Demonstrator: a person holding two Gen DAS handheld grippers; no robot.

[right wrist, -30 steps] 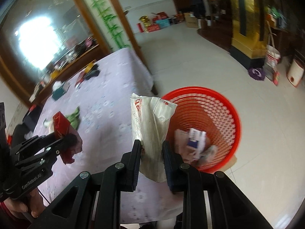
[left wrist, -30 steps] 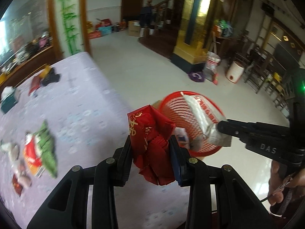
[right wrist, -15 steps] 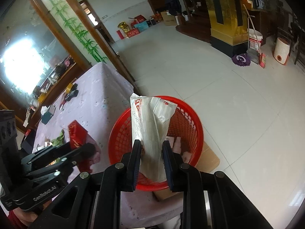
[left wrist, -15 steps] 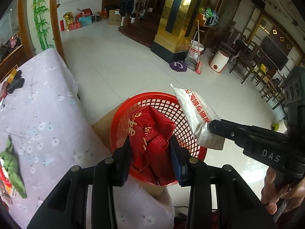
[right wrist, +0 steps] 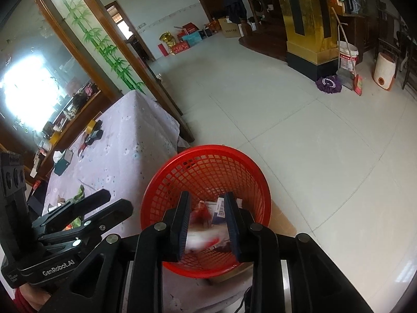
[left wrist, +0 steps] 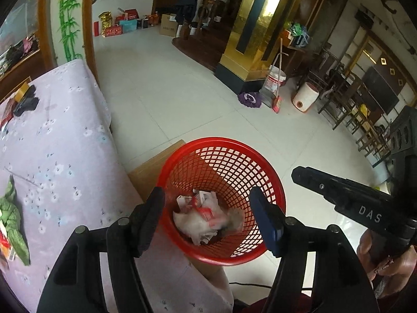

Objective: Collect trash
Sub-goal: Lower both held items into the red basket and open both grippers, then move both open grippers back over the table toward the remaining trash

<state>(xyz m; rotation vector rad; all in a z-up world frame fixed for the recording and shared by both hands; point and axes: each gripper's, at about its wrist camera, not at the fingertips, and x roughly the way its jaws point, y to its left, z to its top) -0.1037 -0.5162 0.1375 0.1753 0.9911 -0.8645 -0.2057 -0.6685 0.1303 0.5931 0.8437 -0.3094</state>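
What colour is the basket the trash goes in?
The basket is bright red, with a criss-cross mesh of small holes. The left wrist view shows it best.

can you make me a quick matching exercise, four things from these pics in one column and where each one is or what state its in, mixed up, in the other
Things:
1. red basket
2. left gripper
3. green wrapper
4. purple mop head

Places or states:
A. lying on the flowered tablecloth
B. on the tiled floor by the gold pillar
C. jaws open, nothing held
D. beside the table edge, crumpled trash inside

Pairs: 1-D, 2-C, 3-A, 4-B
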